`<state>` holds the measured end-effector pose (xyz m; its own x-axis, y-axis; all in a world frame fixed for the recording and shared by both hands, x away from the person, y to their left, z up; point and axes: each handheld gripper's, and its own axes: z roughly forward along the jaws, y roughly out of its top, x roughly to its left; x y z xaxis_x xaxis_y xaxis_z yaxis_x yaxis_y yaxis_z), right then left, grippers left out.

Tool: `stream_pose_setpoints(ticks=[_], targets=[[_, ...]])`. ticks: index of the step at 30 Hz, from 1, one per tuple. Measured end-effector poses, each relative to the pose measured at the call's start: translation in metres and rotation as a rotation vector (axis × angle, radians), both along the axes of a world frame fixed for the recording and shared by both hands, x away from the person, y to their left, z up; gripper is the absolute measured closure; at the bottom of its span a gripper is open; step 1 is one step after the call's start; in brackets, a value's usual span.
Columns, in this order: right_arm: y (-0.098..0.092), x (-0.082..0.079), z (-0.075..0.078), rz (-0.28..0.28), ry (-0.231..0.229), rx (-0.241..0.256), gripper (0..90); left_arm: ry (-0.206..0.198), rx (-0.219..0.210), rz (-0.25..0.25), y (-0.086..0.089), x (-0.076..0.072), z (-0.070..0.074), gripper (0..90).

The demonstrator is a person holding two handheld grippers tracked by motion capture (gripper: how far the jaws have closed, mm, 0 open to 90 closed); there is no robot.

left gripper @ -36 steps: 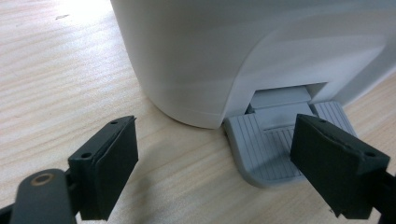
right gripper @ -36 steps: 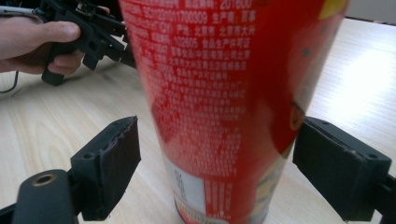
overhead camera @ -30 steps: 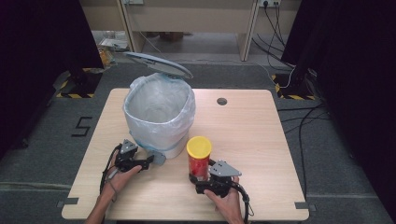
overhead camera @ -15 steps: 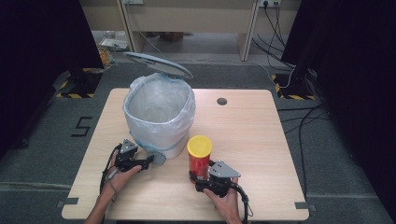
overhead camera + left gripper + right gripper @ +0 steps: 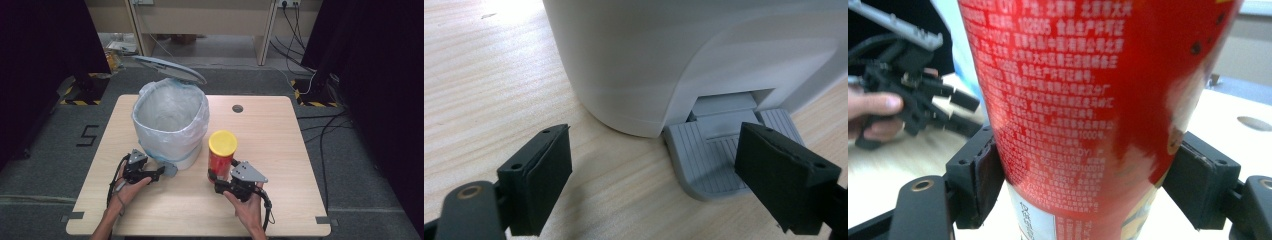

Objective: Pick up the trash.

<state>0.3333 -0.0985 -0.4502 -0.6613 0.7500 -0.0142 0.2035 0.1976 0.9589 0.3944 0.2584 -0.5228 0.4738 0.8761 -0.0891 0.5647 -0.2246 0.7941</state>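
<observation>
A white pedal bin [image 5: 170,125] lined with a clear bag stands on the table, its grey lid [image 5: 170,70] tipped up behind it. My left gripper [image 5: 156,175] is open at the bin's base. In the left gripper view [image 5: 656,150], the right jaw hangs over the grey ribbed foot pedal [image 5: 711,160] and the left jaw over bare wood. A red can [image 5: 221,162] with a yellow lid stands upright just right of the bin. My right gripper [image 5: 220,184] is shut on its lower part. Both pads [image 5: 980,172] press the can's sides [image 5: 1088,100]. The can's base is hidden.
The light wooden table [image 5: 280,135] has a round cable hole [image 5: 237,108] at the back. Dark curtains flank the scene and cables lie on the floor at the right. The person's other hand and left gripper [image 5: 913,95] show at the left of the right gripper view.
My right gripper and the red can have shifted a little to the right and farther from the front edge. The left gripper and the bin lid have stayed put.
</observation>
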Motion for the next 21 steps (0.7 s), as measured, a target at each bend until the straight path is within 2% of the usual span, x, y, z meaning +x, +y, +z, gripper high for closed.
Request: stream_pose_setpoints(ticks=[10, 13, 19, 21], targets=[[-0.003, 0.008, 0.048, -0.003, -0.040, 0.035, 24.2, 0.002, 0.000, -0.001, 0.000, 0.000, 0.000, 14.4], [-0.004, 0.011, 0.061, -0.012, -0.049, 0.030, 24.2, 0.000, 0.001, 0.000, 0.000, 0.000, 0.000, 14.4], [-0.004, 0.015, 0.082, -0.021, -0.062, 0.024, 24.2, 0.000, 0.000, 0.000, 0.000, 0.000, 0.000, 14.4], [-0.004, 0.015, 0.085, -0.020, -0.063, 0.024, 24.2, 0.001, -0.001, -0.001, 0.000, 0.000, 0.000, 14.4]])
